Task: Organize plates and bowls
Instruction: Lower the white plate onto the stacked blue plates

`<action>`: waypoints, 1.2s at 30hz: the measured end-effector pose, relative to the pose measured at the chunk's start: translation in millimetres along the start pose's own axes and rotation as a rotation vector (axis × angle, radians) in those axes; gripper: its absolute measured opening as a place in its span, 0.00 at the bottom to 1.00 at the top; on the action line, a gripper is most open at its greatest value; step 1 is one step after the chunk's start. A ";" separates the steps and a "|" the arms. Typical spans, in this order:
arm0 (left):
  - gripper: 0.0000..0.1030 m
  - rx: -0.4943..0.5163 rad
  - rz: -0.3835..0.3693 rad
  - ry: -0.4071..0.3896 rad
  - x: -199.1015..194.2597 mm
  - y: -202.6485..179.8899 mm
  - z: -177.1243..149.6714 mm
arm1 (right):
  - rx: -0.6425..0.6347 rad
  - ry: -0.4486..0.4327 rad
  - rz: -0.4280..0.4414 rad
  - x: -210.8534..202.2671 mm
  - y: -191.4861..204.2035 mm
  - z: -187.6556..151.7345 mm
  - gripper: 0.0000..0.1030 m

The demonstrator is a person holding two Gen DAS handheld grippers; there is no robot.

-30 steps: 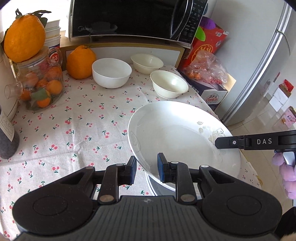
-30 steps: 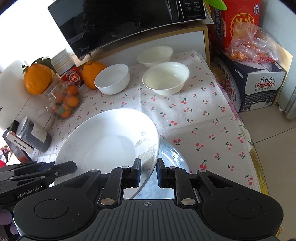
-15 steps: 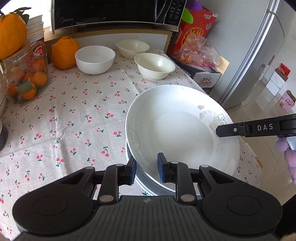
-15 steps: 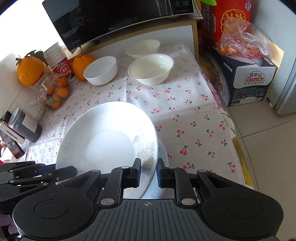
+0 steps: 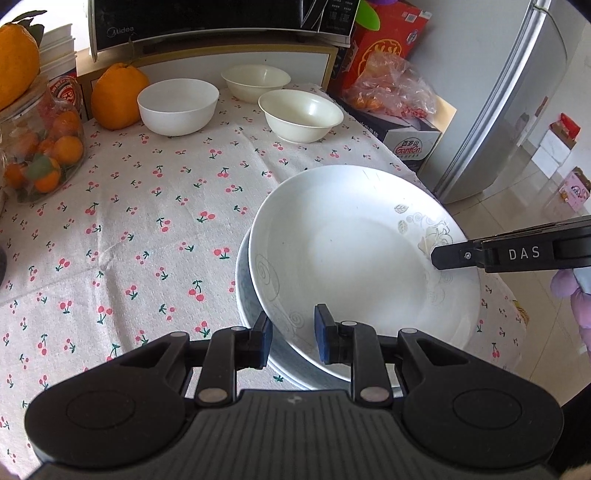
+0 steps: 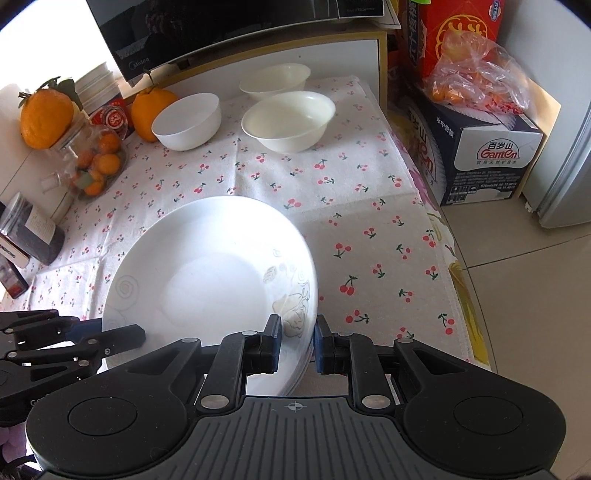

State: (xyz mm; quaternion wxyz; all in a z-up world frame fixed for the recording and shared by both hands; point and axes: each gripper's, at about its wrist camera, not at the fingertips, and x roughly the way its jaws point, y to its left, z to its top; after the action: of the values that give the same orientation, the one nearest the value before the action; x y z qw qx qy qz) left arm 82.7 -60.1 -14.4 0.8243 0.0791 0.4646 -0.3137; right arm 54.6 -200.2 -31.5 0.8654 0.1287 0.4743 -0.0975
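A white plate with a grey flower print (image 5: 354,258) lies on top of a bluish plate (image 5: 245,295) at the near right of the table. My left gripper (image 5: 291,334) is shut on the white plate's near rim. My right gripper (image 6: 297,343) is shut on the same plate's rim (image 6: 306,295) from the other side, and its finger (image 5: 465,254) shows in the left wrist view. Three white bowls stand at the back: one (image 5: 177,105) by the orange, two cream ones (image 5: 301,114) (image 5: 255,81).
A cherry-print cloth (image 5: 147,221) covers the table. A jar of small oranges (image 5: 40,147), big oranges (image 5: 118,96), a microwave (image 5: 221,18), and a dark jar (image 6: 33,232) stand at the back and left. A water carton (image 6: 480,155) and fridge stand right, past the table edge.
The white plate has come down onto the bluish plate under it, carried by both grippers. Both grippers stay shut on its rim.
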 end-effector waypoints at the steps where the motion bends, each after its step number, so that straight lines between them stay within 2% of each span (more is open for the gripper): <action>1: 0.21 0.001 0.000 0.002 0.5 -0.4 -0.1 | 0.000 0.002 -0.001 0.4 -0.6 0.2 0.18; 12: 0.22 0.010 0.005 0.024 7.3 -5.8 1.3 | -0.021 0.017 -0.043 4.5 0.1 -0.9 0.18; 20: 0.23 0.016 0.003 0.031 8.5 -7.1 1.4 | -0.115 -0.020 -0.127 4.4 12.9 -4.7 0.18; 25: 0.23 0.037 0.016 0.026 6.9 -10.2 0.7 | -0.149 -0.031 -0.161 3.2 16.0 -5.6 0.13; 36: 0.23 0.091 0.038 0.013 2.1 -15.4 -2.0 | -0.167 -0.029 -0.166 2.9 16.9 -6.6 0.12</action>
State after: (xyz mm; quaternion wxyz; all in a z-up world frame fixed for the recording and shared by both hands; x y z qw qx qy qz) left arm 72.9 -72.4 -14.7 0.8226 0.1274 0.4535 -0.3186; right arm 55.7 -182.2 -35.1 0.8687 0.0151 0.4775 -0.1310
